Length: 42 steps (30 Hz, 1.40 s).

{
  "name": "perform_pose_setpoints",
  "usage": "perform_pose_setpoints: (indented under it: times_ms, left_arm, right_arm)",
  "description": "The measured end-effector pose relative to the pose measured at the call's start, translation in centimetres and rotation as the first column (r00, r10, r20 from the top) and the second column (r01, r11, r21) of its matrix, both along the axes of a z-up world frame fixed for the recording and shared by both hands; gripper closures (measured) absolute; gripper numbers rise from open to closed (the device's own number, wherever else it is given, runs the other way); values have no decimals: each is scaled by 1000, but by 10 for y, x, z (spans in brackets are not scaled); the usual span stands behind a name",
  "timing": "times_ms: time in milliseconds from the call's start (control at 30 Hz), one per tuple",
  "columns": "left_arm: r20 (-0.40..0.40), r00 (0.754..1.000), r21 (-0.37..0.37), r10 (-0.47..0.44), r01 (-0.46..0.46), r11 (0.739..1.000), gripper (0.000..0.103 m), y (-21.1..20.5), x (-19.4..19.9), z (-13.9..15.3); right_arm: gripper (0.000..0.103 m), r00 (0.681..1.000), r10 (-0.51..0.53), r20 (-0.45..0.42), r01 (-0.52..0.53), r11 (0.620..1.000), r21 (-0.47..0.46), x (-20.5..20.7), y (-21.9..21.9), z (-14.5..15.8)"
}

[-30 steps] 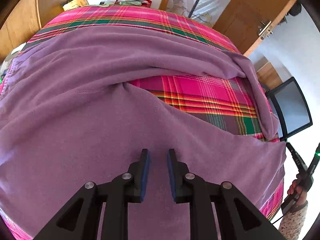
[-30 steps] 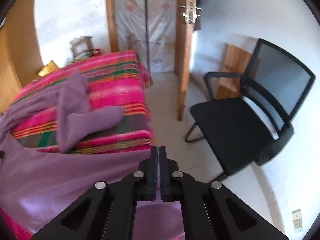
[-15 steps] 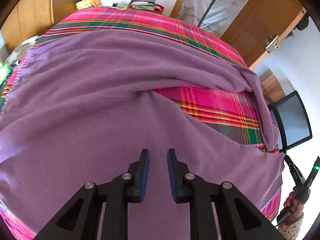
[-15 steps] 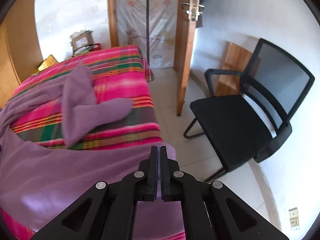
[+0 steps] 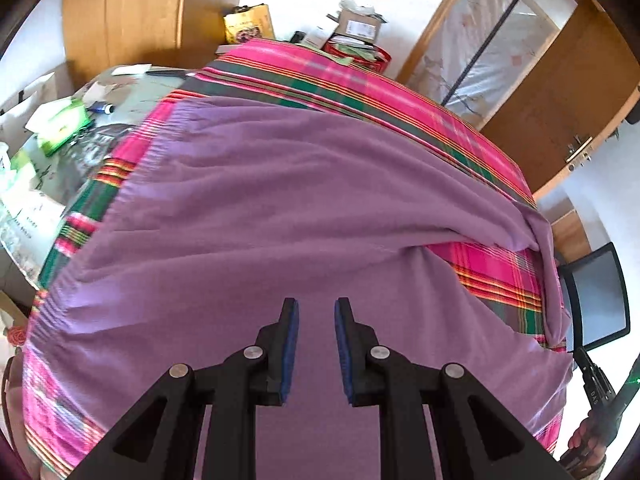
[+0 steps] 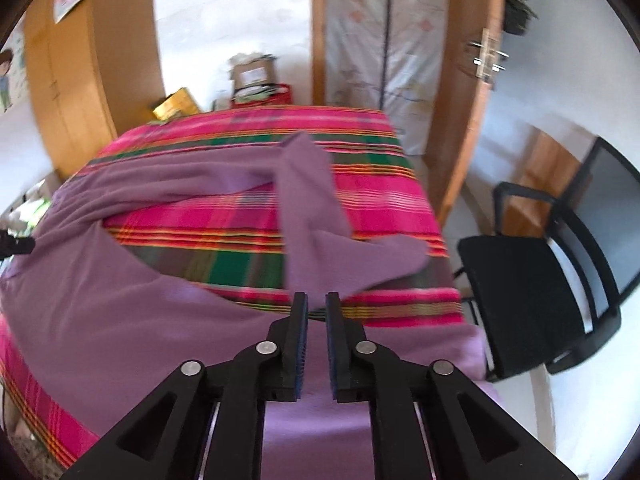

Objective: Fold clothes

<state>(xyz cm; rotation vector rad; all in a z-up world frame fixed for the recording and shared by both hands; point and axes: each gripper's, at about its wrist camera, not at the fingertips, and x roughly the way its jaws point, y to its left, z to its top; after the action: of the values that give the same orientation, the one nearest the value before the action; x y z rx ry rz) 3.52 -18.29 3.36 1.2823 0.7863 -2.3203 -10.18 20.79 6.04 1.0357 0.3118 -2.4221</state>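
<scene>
— Where do our claws stand?

— Our right claw [image 6: 316, 340] has just been opening; its jaws stand parted, the purple garment [image 6: 120, 320] lying under them, nothing pinched. Our left claw [image 5: 316, 352] is open too, over the cloth and empty.

— So which step are we at?

— We judge a pull or fold just let go. Next we need a fresh pinch, probably at the crumpled sleeve [image 6: 316, 216].

— And the garment?

— Soft fleece, spread wide across the pink plaid bed [image 5: 400, 96], one sleeve bunched near the bed's edge by the black chair [image 6: 540, 280], wrinkles through the body.
</scene>
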Motion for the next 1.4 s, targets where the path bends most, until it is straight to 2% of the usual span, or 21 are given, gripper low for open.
perform_pose_setpoints:
  times_ms: [267,567,667,767,900,1000,1133,1267,1400]
  left_arm:
    - [-5,998,-23,59,-59,998,84,-37,14,10]
    - [24,995,-119,97,-93,989,84,-82,24,26]
    - [34,993,-127,110,-105,986,84,-99,24,31]
    - [54,992,-156,115,-106,982,84,-115,19,37]
    - [70,991,-184,112,-98,978,84,-128,12,40]
    - [80,993,-180,85,-70,981,84,-132,3,38]
    - [99,993,-177,60,-42,983,84,-132,-15,31]
    - [113,993,-171,23,-4,985,84,-122,-30,22]
    - [111,993,-134,-29,44,990,84,-106,-47,13]
  right_arm:
    - [90,994,109,1,-109,994,19,9,-48,6]
    - [90,963,266,-32,-266,964,27,12,-111,33]
    - [90,936,349,-39,-348,937,24,13,-140,45]
    - [90,896,439,-62,-438,899,26,16,-174,62]
    - [88,855,513,-79,-516,856,-24,13,-214,84]
    - [84,866,495,-79,-500,863,-71,1,-219,84]
    - [82,914,400,-65,-402,915,-39,-19,-212,71]
    - [78,963,267,-48,-268,963,-32,-46,-171,58]
    - [72,993,119,-21,-119,993,-10,-74,-120,42]
